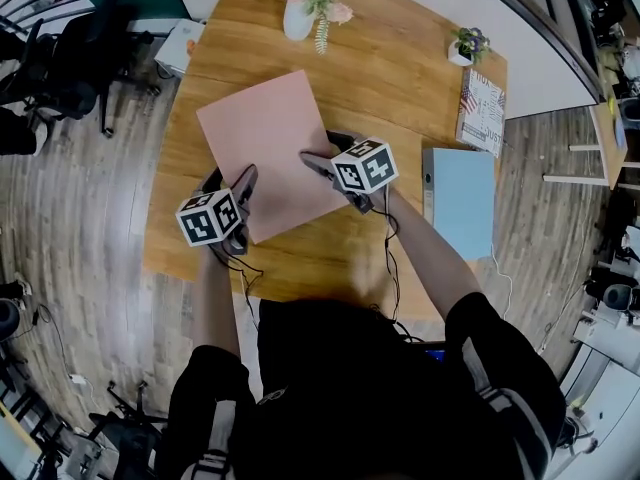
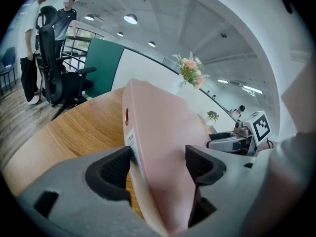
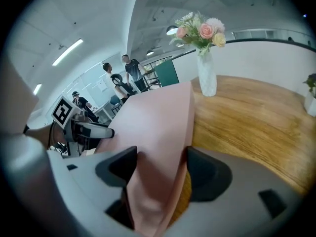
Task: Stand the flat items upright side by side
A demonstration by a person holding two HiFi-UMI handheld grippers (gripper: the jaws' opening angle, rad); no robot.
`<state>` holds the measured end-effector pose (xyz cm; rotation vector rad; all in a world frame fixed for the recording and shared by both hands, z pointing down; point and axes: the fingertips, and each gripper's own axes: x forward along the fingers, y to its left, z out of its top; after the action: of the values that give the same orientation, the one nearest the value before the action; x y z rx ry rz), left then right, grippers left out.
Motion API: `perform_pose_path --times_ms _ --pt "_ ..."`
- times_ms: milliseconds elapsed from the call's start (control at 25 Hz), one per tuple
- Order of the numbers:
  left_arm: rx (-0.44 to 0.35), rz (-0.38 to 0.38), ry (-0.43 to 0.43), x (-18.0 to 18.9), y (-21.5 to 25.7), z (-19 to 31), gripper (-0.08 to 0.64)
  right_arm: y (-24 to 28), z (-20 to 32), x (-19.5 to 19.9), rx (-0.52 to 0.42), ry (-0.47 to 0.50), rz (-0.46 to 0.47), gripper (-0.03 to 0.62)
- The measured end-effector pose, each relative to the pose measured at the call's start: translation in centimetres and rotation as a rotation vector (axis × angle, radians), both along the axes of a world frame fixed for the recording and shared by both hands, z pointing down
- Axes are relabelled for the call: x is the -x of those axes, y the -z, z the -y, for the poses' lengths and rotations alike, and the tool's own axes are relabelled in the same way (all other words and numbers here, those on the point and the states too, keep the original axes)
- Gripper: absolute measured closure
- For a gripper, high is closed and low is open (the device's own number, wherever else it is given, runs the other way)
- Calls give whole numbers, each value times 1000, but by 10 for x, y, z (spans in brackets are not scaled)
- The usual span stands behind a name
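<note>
Pink binder [image 1: 265, 143] looks stiff, light, slick. Left gripper [image 2: 158, 164] pinches across its spine, right gripper [image 3: 160, 167] pinches the open edge; the spine hold seems firmer.

one wooden table [image 1: 400, 68] carries two binders: one pink binder [image 1: 270, 148] and one blue binder [image 1: 462, 198]. two handheld grippers are in frame, the left gripper [image 1: 243, 183] and the right gripper [image 1: 318, 158]. also counted on the tabletop: one white vase of flowers [image 1: 298, 13], one small potted plant [image 1: 466, 46], one printed booklet [image 1: 483, 110].
</note>
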<state>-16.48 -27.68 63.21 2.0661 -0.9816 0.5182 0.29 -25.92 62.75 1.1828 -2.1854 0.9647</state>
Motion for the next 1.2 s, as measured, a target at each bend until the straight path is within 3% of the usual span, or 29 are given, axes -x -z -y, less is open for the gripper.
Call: perform_pose_path --times_ms 1200 --pt "-317 53 166 22 89 -3 206 82 12 25 -426 75 -74 275"
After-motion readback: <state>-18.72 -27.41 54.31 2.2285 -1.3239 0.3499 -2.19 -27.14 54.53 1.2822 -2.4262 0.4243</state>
